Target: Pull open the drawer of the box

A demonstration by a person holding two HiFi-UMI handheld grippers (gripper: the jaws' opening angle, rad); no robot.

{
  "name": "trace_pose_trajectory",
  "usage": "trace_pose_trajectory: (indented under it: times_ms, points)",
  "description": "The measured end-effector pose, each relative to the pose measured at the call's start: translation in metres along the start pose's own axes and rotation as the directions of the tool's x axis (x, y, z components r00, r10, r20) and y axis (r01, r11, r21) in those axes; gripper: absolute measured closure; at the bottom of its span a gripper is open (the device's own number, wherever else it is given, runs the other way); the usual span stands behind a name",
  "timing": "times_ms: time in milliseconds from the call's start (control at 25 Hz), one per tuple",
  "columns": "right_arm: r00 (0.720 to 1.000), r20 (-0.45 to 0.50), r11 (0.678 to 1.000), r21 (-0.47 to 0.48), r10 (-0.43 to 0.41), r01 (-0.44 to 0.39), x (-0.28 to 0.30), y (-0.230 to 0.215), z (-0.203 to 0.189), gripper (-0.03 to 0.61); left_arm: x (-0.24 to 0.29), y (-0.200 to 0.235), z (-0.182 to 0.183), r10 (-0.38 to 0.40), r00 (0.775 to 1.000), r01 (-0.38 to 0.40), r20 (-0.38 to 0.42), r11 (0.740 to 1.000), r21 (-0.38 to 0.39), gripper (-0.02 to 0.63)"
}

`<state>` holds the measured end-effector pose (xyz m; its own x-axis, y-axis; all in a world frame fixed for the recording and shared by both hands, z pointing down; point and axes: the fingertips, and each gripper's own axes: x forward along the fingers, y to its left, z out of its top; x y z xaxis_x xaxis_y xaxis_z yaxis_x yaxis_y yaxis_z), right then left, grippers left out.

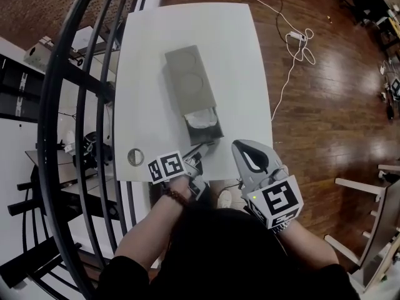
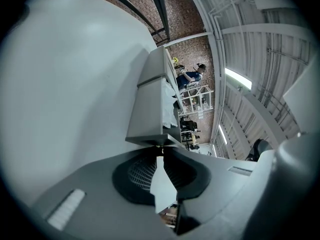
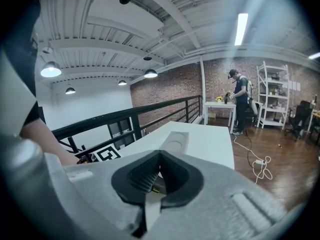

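Looking from the left, a small round disc is lying near the front edge of the white bench. Next along, the left gripper is pinching its jaws almost together on the front of the drawer, which is standing part-way out of the grey box mid-bench, something white showing inside. Over on the right, the right gripper is hovering near the drawer, jaws closed tip to tip on nothing, and a white cable is trailing across the wooden floor.
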<state>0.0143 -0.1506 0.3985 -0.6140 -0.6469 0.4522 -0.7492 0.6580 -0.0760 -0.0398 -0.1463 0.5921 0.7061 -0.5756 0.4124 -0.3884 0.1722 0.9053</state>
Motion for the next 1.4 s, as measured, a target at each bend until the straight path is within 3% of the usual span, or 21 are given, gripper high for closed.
trace_pose_trajectory:
  times_ms: [1400]
  points:
    - [0.999, 0.035, 1.0, -0.028, 0.014, -0.013, -0.057, 0.019, -0.023, 0.586, -0.016, 0.013, -0.076, 0.032, 0.999, -0.032, -0.026, 0.999, 0.01, 0.555]
